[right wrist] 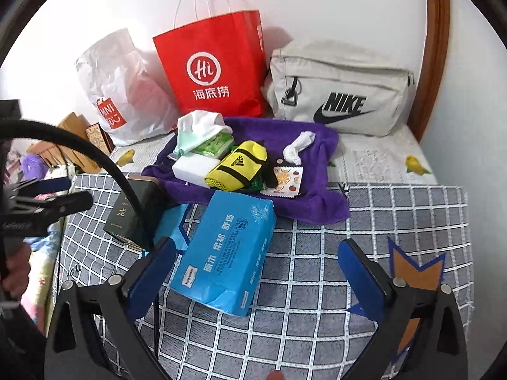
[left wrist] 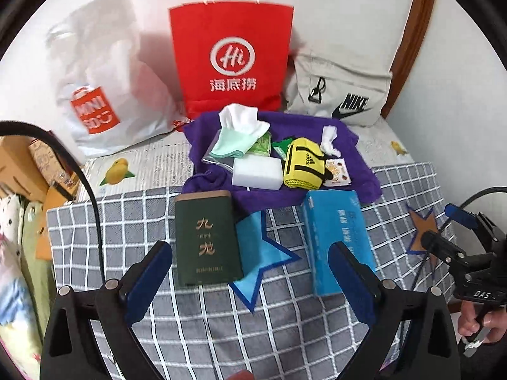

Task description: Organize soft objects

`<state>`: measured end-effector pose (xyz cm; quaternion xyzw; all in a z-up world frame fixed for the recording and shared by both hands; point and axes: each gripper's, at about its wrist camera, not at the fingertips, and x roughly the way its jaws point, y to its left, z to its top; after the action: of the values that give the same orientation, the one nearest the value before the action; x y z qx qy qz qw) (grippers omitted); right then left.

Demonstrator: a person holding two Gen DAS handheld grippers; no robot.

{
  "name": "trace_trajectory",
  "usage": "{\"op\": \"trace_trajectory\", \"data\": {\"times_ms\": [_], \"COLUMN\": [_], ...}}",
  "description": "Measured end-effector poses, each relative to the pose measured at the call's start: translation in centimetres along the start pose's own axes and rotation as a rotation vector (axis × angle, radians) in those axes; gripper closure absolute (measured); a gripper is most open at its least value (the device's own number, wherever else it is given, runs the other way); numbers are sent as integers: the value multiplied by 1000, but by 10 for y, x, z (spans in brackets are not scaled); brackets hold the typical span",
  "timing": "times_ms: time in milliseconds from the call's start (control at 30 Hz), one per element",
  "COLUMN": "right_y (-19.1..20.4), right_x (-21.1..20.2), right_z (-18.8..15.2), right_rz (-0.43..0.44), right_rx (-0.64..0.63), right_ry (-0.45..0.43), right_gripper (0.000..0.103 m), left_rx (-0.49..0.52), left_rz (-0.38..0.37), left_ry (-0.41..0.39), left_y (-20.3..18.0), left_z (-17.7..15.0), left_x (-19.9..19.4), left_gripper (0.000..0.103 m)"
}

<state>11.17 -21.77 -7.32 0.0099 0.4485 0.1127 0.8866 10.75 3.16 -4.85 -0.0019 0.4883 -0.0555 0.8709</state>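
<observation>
A purple towel (left wrist: 358, 171) (right wrist: 317, 199) lies on the bed with soft things piled on it: a yellow pouch (left wrist: 301, 166) (right wrist: 236, 166), a white sponge block (left wrist: 257, 172) (right wrist: 190, 167), a mint cloth (left wrist: 231, 145), white socks (left wrist: 329, 144) (right wrist: 298, 145). A blue tissue pack (left wrist: 332, 237) (right wrist: 225, 253) and a dark green box (left wrist: 206, 237) (right wrist: 130, 212) lie on the checked cover in front. My left gripper (left wrist: 250, 272) is open above the cover, holding nothing. My right gripper (right wrist: 256, 272) is open too, the tissue pack lying loose below its left finger.
A red paper bag (left wrist: 231, 60) (right wrist: 215, 66), a white plastic bag (left wrist: 104, 101) (right wrist: 120, 95) and a grey Nike bag (left wrist: 342, 95) (right wrist: 342, 91) stand against the wall behind the towel. Cardboard boxes (left wrist: 19, 164) sit off the bed's left edge. A person's hand (left wrist: 478, 326) holds the right gripper's handle.
</observation>
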Motion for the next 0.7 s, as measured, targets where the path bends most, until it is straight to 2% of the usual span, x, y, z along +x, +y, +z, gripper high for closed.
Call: {"op": "trace_trajectory", "data": {"times_ms": [167, 267, 367, 500, 633, 700], "right_y": [10, 12, 12, 9, 7, 5], "right_x": [-26, -37, -47, -55, -60, -63], "right_z": [-4, -8, -12, -17, -20, -20], "right_rz": [-24, -39, -60, -75, -93, -100], "right_rx": [8, 3, -3, 14, 18, 17], "right_ry": [-17, -18, -19, -13, -10, -17], "right_gripper": [0, 0, 0, 0, 0, 0], "left_rx": [-55, -81, -82, -96, -87, -83], "left_rz": [45, 19, 27, 43, 105, 109], "left_ry": [-54, -83, -99, -109, -104, -104], "left_y": [-2, -4, -8, -12, -15, -15], "left_z": [-15, -20, -25, -31, -36, -36], "left_x": [-30, -45, -56, -65, -67, -70], "left_gripper": [3, 3, 3, 3, 3, 3]}}
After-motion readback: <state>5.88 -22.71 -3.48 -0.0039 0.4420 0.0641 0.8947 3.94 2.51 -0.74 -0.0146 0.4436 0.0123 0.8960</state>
